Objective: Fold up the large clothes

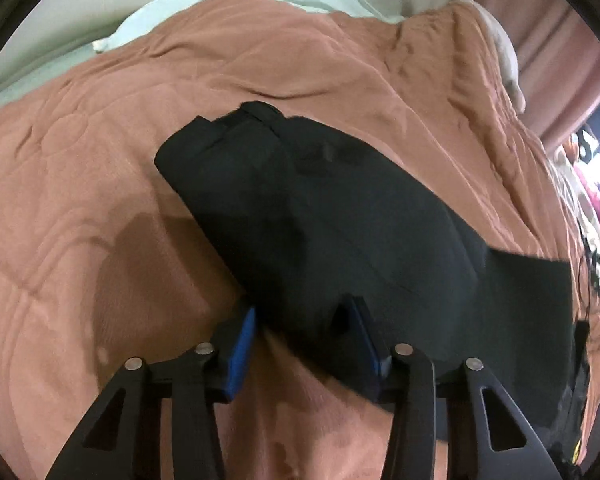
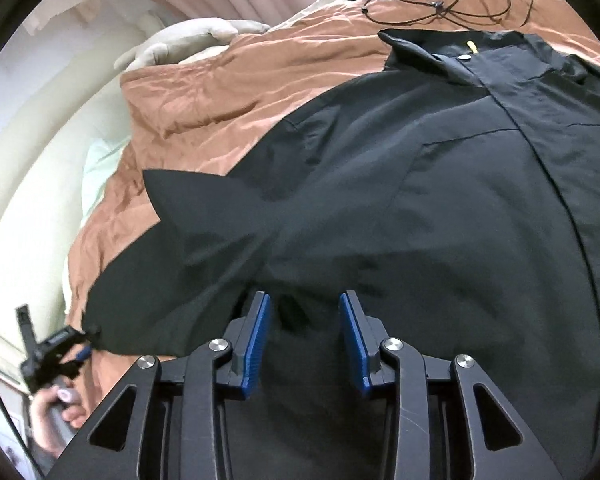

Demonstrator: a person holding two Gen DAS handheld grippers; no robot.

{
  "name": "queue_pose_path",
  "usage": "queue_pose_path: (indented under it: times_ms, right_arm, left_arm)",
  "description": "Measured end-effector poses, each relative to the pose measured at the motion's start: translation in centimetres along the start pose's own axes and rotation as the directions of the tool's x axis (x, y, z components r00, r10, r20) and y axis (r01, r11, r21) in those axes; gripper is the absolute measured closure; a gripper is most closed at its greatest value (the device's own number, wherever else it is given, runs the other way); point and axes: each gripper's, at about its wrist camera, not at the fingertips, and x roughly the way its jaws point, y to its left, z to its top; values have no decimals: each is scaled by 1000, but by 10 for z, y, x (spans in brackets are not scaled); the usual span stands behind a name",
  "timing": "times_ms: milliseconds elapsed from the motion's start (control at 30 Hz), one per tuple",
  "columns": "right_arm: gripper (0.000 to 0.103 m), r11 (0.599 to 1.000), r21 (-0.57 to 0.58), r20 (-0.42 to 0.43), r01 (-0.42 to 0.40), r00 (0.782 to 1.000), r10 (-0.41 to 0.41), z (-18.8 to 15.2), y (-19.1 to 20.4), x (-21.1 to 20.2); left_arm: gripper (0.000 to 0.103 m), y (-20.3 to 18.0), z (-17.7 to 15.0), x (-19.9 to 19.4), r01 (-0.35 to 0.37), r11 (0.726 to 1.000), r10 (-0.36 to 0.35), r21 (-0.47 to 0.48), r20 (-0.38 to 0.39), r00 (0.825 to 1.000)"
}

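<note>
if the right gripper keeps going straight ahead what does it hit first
Most likely the black jacket: its cloth lies right ahead of the right gripper, whose jaws stand open. The brown blanket is off to the side, though depth is hard to judge here.

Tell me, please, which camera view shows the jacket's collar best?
The right wrist view: the jacket lies spread on the bedspread, its collar and front placket plainly visible. The left wrist view shows only a dark sleeve or folded edge running from that gripper, no collar.

Left gripper and right gripper — both with fingers parted.
</note>
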Motion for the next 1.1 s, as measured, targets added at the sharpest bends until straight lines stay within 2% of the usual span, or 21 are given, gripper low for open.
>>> queue_pose_path:
  times_ms: [67,100,133,200,300,367,433,533,567,633,700,767,900,1033,1100]
  right_arm:
    - [66,1000,8,-6,-29,1000,29,2,2,4]
    - [67,999,15,-12,-47,999,47,3,2,6]
    - [69,998,22,-18,-63,998,63,3,3,8]
    - [75,995,37,-29,-96,995,97,4,5,13]
    - [82,987,73,-34,-146,988,149,6,5,18]
    - [95,970,112,-22,-216,975,219,7,3,21]
    - [95,948,143,-10,-284,957,289,8,3,25]
    - [95,952,150,-50,-267,960,277,6,7,40]
    - [95,954,146,-88,-261,957,276,4,9,50]
    - [95,956,158,-146,-246,952,269,0,7,62]
    - [96,944,195,-125,-267,948,293,3,2,55]
    - [95,950,180,-103,-255,955,276,7,2,41]
    - [95,951,175,-52,-255,962,268,12,-4,-2]
    - [95,961,159,-14,-225,973,230,9,-18,-46]
    - [93,968,125,1,-218,976,220,11,-26,-69]
  left_arm:
    - [56,3,8,3,14,1000,-14,-11,9,1000]
    - [63,5,12,3,15,1000,-15,-16,13,1000]
    - [79,8,16,3,4,1000,-4,-28,19,1000]
    - [94,15,22,-2,7,998,-5,-58,30,1000]
    - [97,13,26,-28,56,997,-51,-45,101,994]
    - [99,7,27,-52,73,997,-70,-16,148,987]
    - [101,0,31,-72,95,995,-95,8,176,980]
    - [101,-17,36,-107,124,991,-133,55,211,968]
    - [102,-25,39,-118,136,988,-148,71,223,964]
    - [102,-41,41,-148,171,978,-195,115,251,948]
    - [102,-58,41,-174,201,966,-239,161,265,934]
    - [102,-81,41,-202,225,952,-279,209,286,917]
    - [102,-130,34,-255,320,903,-402,286,302,864]
    - [102,-182,24,-291,400,845,-504,356,275,819]
    - [102,-205,17,-303,425,819,-538,385,260,802]
